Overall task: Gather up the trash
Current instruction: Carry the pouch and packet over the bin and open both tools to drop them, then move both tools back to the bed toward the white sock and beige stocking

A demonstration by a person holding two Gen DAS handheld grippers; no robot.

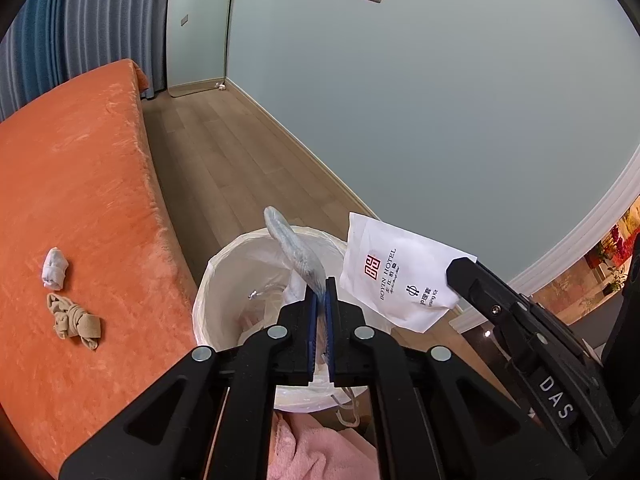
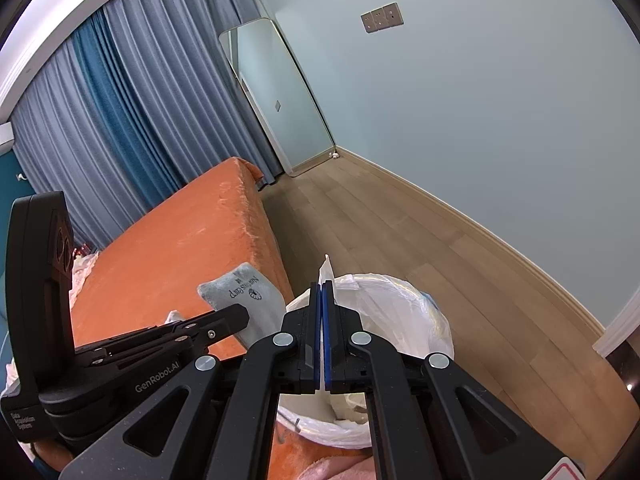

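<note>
Left gripper (image 1: 321, 292) pinching a grey-blue sock (image 1: 294, 250) marked "Nautilus Carp" above the lined bin (image 1: 224, 276), right gripper (image 2: 322, 296) clamped on a white packet (image 1: 394, 276) reading "BOYIN HOTEL", beside the bin's rim

A plush, slightly shiny orange cloth is seen on the bed (image 1: 80, 168). The floor (image 1: 224, 152) is laid in matt wood planks. The bin (image 1: 224, 276) is lined with thin glossy plastic. The packet (image 1: 396, 276) is made of smooth white paper.
</note>
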